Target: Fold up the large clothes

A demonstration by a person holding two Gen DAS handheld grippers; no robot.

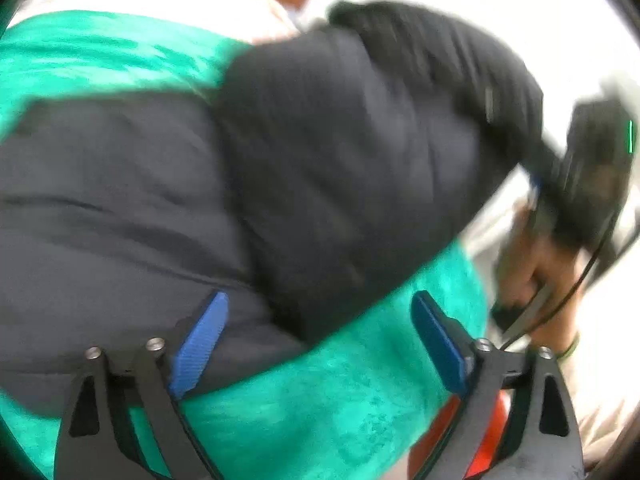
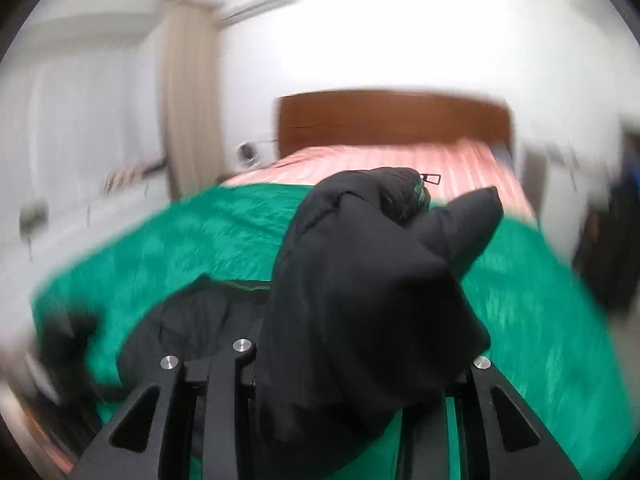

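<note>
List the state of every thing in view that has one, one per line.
black jacket: partly lifted, bunched, the rest lying on the blanket
left gripper: open, empty, over the jacket's edge
right gripper: shut on a fold of the jacket
green blanket: spread flat over the bed
zipper pull: dangling free

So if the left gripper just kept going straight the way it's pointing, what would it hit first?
Most likely the black jacket lying on the green blanket. The left gripper is open with nothing between its fingers, and the jacket fills the view just ahead; blur makes depth uncertain.
</note>
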